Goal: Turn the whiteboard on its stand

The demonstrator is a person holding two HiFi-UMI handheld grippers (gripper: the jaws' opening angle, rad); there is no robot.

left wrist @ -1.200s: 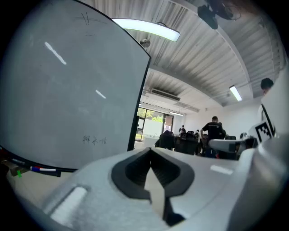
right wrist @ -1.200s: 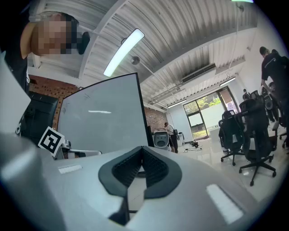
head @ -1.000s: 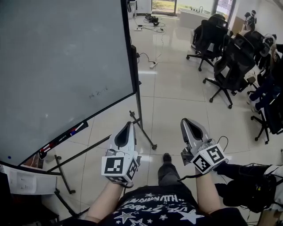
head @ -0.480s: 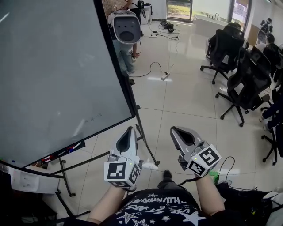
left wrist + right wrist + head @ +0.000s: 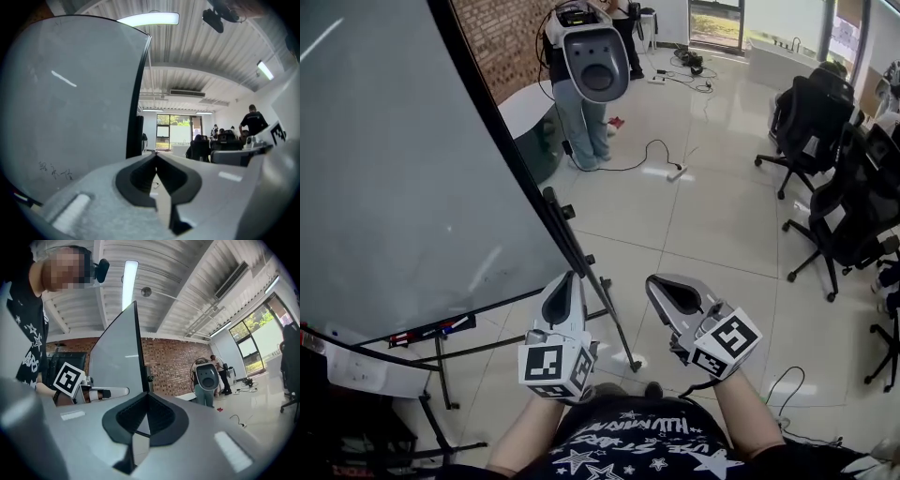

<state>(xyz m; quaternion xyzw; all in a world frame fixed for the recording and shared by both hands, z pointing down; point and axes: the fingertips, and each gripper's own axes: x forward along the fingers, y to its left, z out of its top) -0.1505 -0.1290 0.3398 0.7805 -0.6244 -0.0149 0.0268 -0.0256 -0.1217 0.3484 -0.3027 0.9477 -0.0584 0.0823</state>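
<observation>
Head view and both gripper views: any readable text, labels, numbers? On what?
"HUMAN…": white print on the person's black shirt, seen upside down; the rest of the print is unreadable.
On the whiteboard, low down: handwriting, too faint to read.
On the left tool and right tool: cubes with square marker patterns, no letters.
Nothing else is legible.

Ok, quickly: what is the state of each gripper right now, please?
Left gripper: closed, holding nothing.
Right gripper: closed, holding nothing.
</observation>
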